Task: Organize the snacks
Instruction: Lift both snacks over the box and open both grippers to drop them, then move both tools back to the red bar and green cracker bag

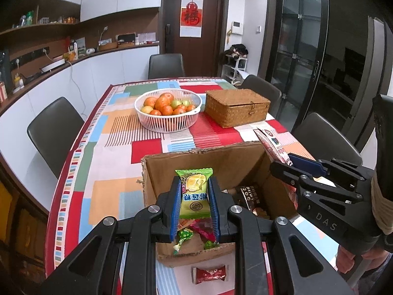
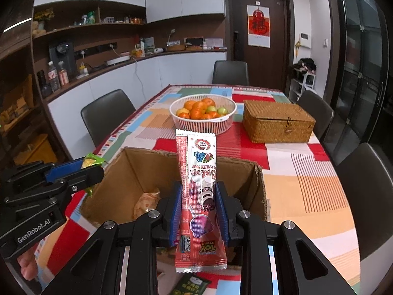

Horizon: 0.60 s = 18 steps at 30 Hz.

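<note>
The left gripper has its jaws closed on a green candy and holds it above the open box at the near end of the table. The right gripper has its jaws closed on a long red packet, also above the box. Several snacks already lie in the box: small wrapped candies and a dark packet in the left view, a pale bag in the right view. So the task looks partly done. What is left, as I judge, is to drop these two snacks in, and to collect a red candy lying on the table just near the box. A green packet also lies near, under the right gripper.
</note>
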{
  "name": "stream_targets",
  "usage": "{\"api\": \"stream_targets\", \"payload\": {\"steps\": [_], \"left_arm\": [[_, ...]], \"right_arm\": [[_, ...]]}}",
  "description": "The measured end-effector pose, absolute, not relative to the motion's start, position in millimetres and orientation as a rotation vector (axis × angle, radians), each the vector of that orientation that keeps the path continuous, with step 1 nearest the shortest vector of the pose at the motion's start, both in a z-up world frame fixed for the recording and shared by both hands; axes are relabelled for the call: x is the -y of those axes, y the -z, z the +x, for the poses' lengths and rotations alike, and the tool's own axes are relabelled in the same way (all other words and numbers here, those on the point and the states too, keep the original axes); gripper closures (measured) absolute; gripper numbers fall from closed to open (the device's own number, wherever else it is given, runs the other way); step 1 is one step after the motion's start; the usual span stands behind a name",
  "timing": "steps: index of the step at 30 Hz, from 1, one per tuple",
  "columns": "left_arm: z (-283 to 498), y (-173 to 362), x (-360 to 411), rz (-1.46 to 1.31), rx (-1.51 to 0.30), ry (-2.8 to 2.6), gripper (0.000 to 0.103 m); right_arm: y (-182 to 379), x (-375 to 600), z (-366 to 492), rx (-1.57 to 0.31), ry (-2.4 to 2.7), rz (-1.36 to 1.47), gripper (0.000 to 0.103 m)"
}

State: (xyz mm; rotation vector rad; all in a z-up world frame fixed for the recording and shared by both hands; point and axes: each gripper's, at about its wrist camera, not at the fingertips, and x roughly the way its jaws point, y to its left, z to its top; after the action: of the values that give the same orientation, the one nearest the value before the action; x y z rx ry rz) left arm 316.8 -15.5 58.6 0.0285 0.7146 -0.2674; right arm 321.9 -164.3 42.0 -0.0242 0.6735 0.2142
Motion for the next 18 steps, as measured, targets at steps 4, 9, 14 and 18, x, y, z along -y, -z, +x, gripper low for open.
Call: {"api": "stream_targets", "payload": {"steps": [4,9,14,18], "left_arm": [[326,-54,18,0.043,-0.729,0.259,0.081],[337,-48,24,0.054,-0.759,0.255,0.079],[330,-46,19,0.046,-0.751,0.23,0.045],[309,-50,15,0.071,-0.715,0.227,0.044]], "right_arm": [[-36,167,331,-0.692,-0.203,-0.009,0.076],[-33,167,338,-0.7,-0.191,-0.005,0.075],[-32,164,336,-0.696,-0.193,-0.019,0.054],[-33,163,321,-0.67,-0.173,-0.034,0.051]]}}
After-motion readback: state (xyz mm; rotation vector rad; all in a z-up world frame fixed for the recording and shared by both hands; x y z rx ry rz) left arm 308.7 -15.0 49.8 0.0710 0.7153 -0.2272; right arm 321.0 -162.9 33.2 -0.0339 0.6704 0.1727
